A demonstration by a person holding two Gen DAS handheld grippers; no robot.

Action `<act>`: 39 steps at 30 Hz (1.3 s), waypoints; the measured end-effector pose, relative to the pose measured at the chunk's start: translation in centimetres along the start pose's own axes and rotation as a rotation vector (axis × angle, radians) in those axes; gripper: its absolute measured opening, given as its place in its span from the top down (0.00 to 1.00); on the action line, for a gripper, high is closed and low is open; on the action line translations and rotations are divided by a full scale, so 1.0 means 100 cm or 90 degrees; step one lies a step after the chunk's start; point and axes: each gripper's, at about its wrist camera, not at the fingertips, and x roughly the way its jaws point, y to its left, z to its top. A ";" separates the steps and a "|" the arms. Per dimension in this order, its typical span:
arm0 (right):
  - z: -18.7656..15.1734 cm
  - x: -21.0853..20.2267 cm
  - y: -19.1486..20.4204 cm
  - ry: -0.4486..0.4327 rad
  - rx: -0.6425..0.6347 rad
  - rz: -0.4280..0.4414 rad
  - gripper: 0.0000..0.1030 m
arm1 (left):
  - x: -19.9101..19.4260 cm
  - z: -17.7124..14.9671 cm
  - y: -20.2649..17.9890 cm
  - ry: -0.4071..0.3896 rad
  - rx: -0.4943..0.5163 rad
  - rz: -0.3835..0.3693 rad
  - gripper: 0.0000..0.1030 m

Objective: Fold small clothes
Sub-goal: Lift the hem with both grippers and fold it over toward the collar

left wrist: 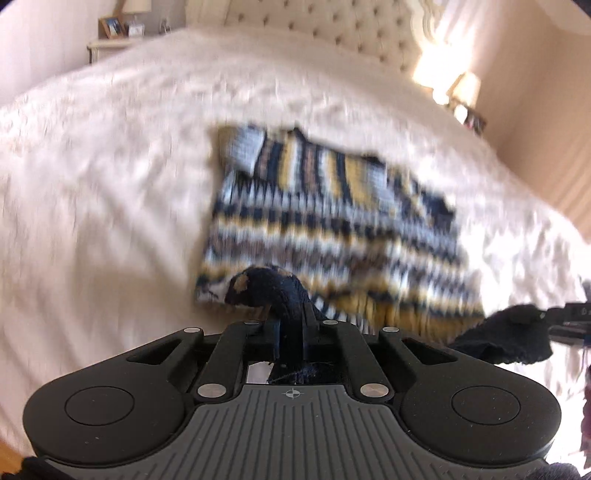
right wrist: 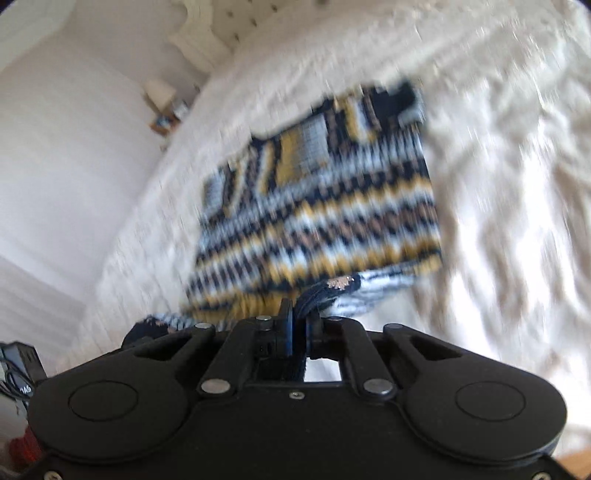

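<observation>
In the left wrist view the left gripper [left wrist: 291, 325] sits at the bottom centre of the frame, its jaws pinched together on a navy fold of the knitted sweater [left wrist: 332, 221]. The fabric bunches up over the jaw tips and arches away toward the upper left of them. In the right wrist view the right gripper [right wrist: 299, 325] is likewise at the bottom centre, its jaws clamped on another piece of the same sweater's hem, a dark band with a tan fleck that runs off to the upper right.

Beyond the tools, the sweater fills the middle of both frames: navy, mustard, pale blue and tan zigzag bands across the body, with the sleeves folded in over its upper part so their stripes run the other way. Its near edge is lifted where the grippers hold it; the rest lies on the cream bedspread [left wrist: 110, 184]. Both pictures are motion-blurred, so fine detail of the knit cannot be read.

At the right edge of the left wrist view a dark cloth-like shape [left wrist: 509, 332] shows beside part of the other tool. A tufted headboard [left wrist: 332, 29] stands at the top, a nightstand [left wrist: 107, 44] with picture frames at upper left, and a bright lamp [left wrist: 465, 88] at upper right.
</observation>
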 end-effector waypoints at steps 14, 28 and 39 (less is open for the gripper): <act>0.143 0.064 -0.002 -0.069 -0.001 0.010 0.88 | 0.081 0.138 -0.020 -0.058 -0.025 0.017 0.91; 0.215 0.133 -0.021 -0.038 0.047 -0.030 0.88 | 0.150 0.197 -0.019 -0.003 -0.021 0.050 0.91; 0.231 0.177 -0.033 -0.014 0.087 -0.089 0.87 | 0.208 0.212 0.001 0.067 -0.022 0.048 0.90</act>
